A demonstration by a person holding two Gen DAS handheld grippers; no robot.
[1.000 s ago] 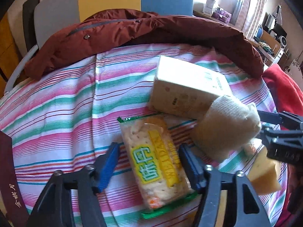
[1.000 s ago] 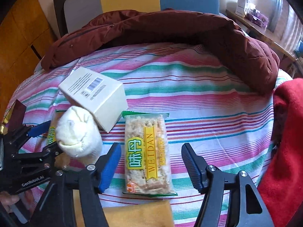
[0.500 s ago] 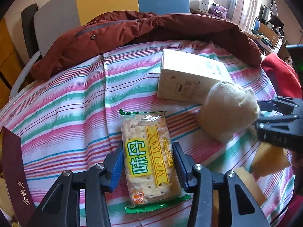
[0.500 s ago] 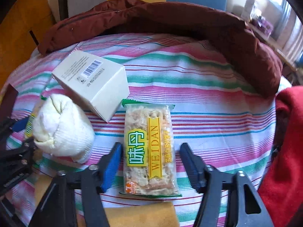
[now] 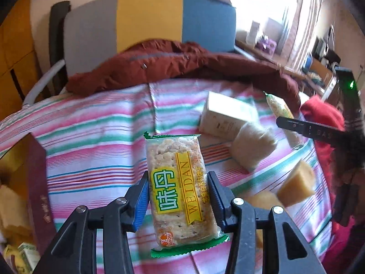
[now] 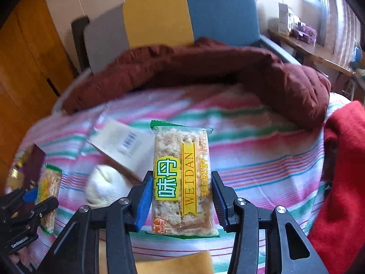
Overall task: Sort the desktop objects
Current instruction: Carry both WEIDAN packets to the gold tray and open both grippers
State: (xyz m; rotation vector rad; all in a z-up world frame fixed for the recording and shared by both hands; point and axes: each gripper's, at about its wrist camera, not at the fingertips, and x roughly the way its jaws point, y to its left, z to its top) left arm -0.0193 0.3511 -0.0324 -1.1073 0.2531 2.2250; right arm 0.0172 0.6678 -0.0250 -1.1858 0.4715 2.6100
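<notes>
My left gripper (image 5: 178, 196) is shut on a cracker packet (image 5: 180, 180) with a green and yellow label, held above the striped cloth (image 5: 95, 137). My right gripper (image 6: 182, 196) is shut on a second cracker packet (image 6: 182, 171) of the same kind, also lifted. The right-held packet shows in the left wrist view (image 5: 281, 116), and the left-held one in the right wrist view (image 6: 49, 187). A white box (image 5: 225, 118) and a rolled cream sock (image 5: 251, 146) lie on the cloth between the grippers.
A dark red jacket (image 6: 205, 73) lies along the far edge, in front of a chair back (image 5: 148, 20). A red cloth (image 6: 344, 171) is at the right. Yellow sponge pieces (image 5: 296, 185) lie near the right gripper. A maroon booklet (image 5: 38, 178) stands at the left.
Both grippers closed on their cracker packets and lifted them off the cloth. The box and sock stayed on the cloth.
</notes>
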